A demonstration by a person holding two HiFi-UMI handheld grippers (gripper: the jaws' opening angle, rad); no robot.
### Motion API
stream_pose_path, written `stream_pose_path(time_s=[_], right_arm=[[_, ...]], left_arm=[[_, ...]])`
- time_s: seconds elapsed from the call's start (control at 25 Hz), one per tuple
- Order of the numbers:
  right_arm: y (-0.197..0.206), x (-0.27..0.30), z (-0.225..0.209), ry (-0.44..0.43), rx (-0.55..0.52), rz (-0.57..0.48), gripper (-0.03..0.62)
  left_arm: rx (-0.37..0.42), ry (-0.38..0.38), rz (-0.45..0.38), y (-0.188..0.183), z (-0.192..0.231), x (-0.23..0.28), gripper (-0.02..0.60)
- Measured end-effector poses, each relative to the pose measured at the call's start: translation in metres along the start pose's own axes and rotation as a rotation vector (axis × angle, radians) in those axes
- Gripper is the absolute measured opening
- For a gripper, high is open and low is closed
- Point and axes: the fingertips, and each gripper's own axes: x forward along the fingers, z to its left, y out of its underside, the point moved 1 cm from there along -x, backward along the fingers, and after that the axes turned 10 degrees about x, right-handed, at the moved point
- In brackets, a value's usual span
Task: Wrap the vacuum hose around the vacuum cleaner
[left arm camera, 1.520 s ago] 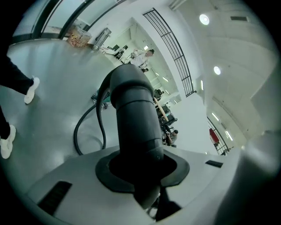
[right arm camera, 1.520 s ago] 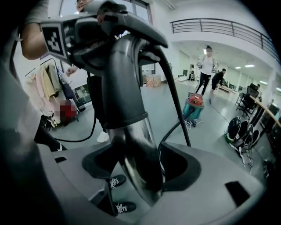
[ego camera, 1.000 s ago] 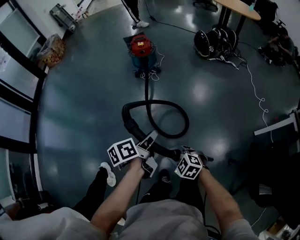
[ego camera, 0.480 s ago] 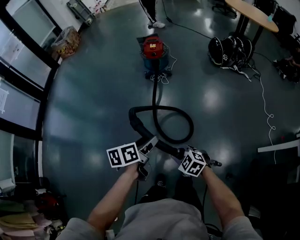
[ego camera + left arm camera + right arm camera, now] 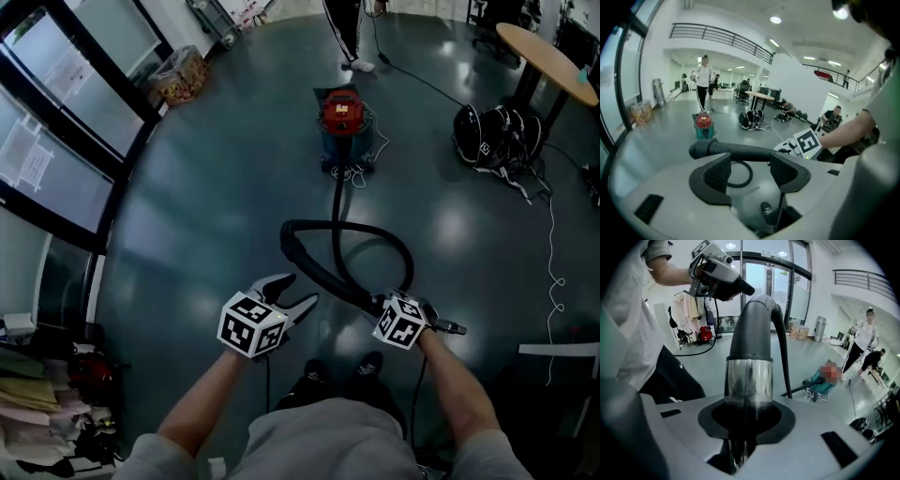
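A person stood on a glossy dark floor [image 5: 187, 234] with a handheld gripper in each hand. The vacuum cleaner [image 5: 342, 117], a blue drum with a red top, sat well ahead of them. None of the hose was wound around its body.

The black vacuum hose [image 5: 339, 192] ran straight from the front of the machine toward the person. It curled into one wide loop on the floor between the machine and the person's shoes [image 5: 367, 364], crossing over itself.

The right gripper [image 5: 382, 305] was clamped on the hose's far end, its jaws closed around the shiny metal tube [image 5: 750, 380] where the dark hose began.

The left gripper [image 5: 292, 291] hung close beside the left side of the loop. Its jaws had just swung wide and eased in a little. They stood apart with nothing between them, the hose lying just beyond their tips.

Beyond the vacuum cleaner stood another person's legs [image 5: 349, 33]. A round wooden table [image 5: 544, 58] and a black bundle of gear [image 5: 489, 136] were off to the right.
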Motion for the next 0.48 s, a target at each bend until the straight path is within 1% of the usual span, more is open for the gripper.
stream_pose_path(time_s=[0.12,0.2,0.28,0.4,0.48], right_arm=[[0.006,-0.003,-0.007,-0.02,-0.061,0.047,0.087],[0.009,-0.003,-0.011,-0.03,-0.096,0.08,0.087],[0.009,-0.003,-0.015,-0.036,-0.127,0.109,0.086],[0.008,-0.008,-0.025,-0.039,-0.158,0.143,0.087],[0.007,-0.013,-0.032,-0.036,-0.163,0.162,0.087]], left_arm=[[0.228,-0.024,0.028,-0.019,0.001,0.006,0.268],[0.35,0.004,0.062,-0.023,-0.003,0.018,0.27],[0.433,0.075,0.111,-0.02,-0.011,0.033,0.27],[0.562,0.211,0.179,-0.021,-0.028,0.058,0.27],[0.648,0.293,0.207,-0.024,-0.041,0.074,0.27]])
